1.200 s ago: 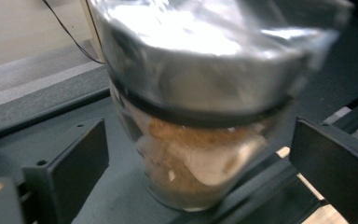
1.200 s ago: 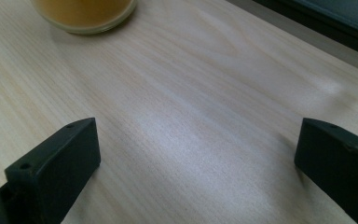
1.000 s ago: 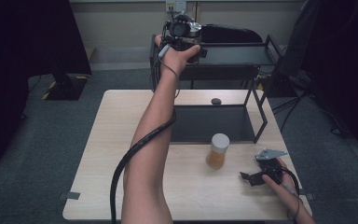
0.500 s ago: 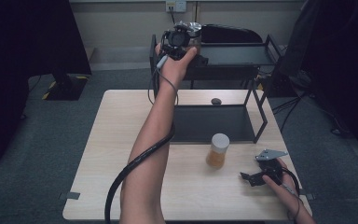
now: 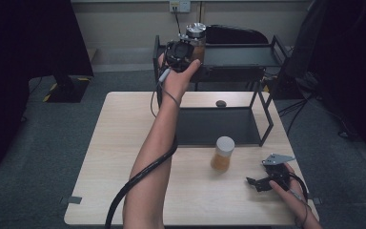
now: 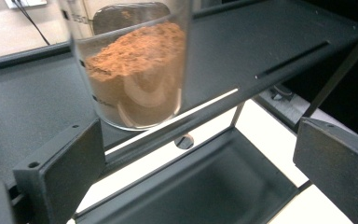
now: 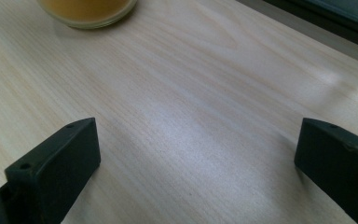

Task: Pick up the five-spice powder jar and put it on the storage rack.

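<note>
- The left gripper is held up at the far side of the table, at the top shelf of the black rack.
- Its jaws are spread wide and grip nothing; in the left gripper view they sit just short of the glass jar.
- That jar holds brown powder, has a silver lid and stands upright on the shelf's left end.
- The right gripper rests low on the table's near right corner, jaws spread and empty.
- A white-lidded amber jar stands on the tabletop, left of the right gripper.
</note>
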`<state>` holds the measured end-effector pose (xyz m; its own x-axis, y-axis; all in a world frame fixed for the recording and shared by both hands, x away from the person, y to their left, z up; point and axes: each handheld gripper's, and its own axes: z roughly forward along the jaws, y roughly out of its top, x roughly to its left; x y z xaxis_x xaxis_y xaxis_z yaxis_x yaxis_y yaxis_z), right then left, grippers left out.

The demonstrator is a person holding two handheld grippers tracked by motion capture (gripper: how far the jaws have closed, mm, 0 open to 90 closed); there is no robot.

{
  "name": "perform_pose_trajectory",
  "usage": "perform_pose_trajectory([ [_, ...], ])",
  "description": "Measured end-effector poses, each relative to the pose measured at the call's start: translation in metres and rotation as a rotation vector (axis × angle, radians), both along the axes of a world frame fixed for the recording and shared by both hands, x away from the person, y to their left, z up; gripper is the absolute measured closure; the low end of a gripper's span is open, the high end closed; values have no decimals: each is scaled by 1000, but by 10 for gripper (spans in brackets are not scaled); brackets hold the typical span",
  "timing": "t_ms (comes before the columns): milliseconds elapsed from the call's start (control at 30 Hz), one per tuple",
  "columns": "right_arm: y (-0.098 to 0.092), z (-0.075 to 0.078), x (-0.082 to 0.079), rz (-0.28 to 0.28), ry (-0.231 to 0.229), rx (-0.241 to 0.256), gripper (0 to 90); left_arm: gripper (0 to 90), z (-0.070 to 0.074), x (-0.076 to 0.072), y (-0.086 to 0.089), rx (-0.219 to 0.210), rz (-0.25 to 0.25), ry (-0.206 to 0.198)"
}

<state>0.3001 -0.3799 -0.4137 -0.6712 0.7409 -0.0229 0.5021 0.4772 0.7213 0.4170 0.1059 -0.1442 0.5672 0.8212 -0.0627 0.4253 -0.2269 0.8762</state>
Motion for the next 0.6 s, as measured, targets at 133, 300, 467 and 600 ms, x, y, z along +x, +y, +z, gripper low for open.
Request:
perform_pose_trajectory([
  [133, 0, 0, -1, -2, -1, 1, 0, 26, 1, -6, -1, 7, -18, -7],
  [300, 0, 0, -1, -3, -2, 0, 0, 26, -5, -12, 0, 2, -41, -11],
  [467, 0, 0, -2, -4, -1, 1, 0, 25, -15, -16, 1, 9, -51, -8],
  [600, 0, 0, -2, -3, -1, 0, 0, 25, -26, -17, 3, 0, -54, -4],
])
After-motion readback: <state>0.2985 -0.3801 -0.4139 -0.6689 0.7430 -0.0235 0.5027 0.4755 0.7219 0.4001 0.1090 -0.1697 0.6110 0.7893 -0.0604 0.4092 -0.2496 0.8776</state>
